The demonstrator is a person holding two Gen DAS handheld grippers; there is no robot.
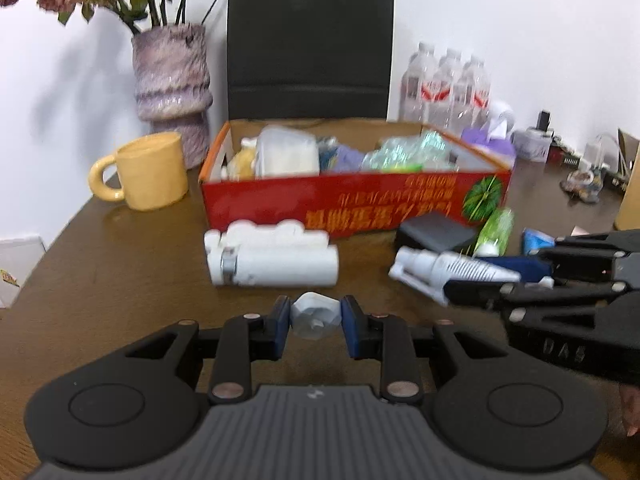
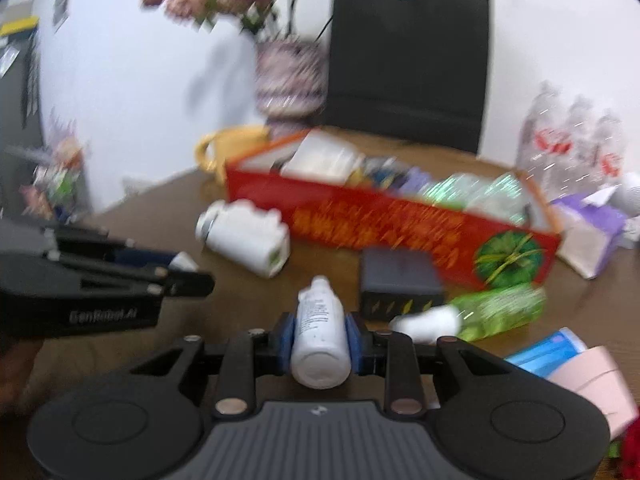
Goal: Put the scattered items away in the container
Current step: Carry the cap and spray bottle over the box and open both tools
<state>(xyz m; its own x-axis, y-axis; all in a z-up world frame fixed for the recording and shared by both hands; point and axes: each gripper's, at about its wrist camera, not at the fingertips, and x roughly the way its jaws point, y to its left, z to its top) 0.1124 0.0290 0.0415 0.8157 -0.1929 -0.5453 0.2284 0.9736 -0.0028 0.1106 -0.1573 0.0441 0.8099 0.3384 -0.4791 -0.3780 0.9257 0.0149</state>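
Note:
The container is a red cardboard box [image 1: 356, 204] [image 2: 384, 226], open on top and holding several packets. In the left wrist view my left gripper [image 1: 316, 313] is shut on a small pale faceted bottle [image 1: 316, 308], low over the table in front of the box. My right gripper [image 2: 320, 330] is shut on a white labelled bottle [image 2: 320, 320], held lengthwise between its blue pads. From the left, that right gripper [image 1: 484, 278] and its white bottle [image 1: 436, 270] show at the right. Loose on the table lie a white bottle pack [image 1: 272, 258], a dark box [image 1: 438, 234] and a green tube [image 1: 496, 230].
A yellow mug [image 1: 148, 170] and a purple vase [image 1: 172, 80] stand left of the box; a black bag [image 1: 310, 44] is behind it. Water bottles [image 1: 448, 88] and a purple tissue pack [image 2: 592, 232] are at the right. A blue packet [image 2: 548, 350] and a pink item [image 2: 592, 376] lie near right.

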